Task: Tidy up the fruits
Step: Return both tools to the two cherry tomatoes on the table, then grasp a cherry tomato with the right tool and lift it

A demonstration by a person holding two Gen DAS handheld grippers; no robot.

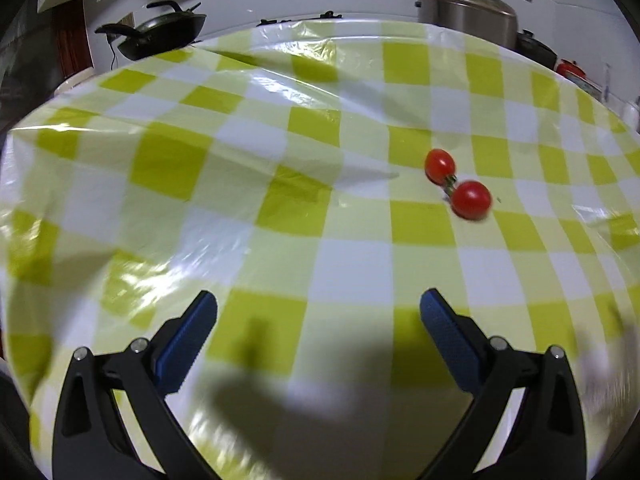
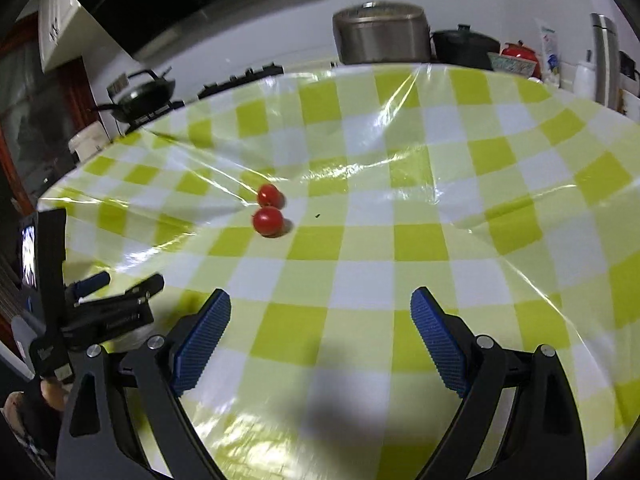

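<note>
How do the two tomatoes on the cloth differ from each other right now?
The nearer tomato looks rounder and larger in the left wrist view; the farther tomato looks smaller and more oval. The nearer one lies closer to both grippers; the farther one sits behind it. Both are red, lie on the checked tablecloth, joined by a green stem, ungripped.

The left gripper [image 1: 319, 324] has two black angular arms, each with triangular cut-outs and two silver round screws near the top. Its fingers [image 1: 187, 338] carry blue ribbed pads with fine ridges. The right gripper [image 2: 321, 326] is built alike: black frame, silver screws, blue ridged pads [image 2: 436, 340]. Seen from the right wrist view, the left one shows a black body with a small lit screen and a blue-tipped finger
</note>
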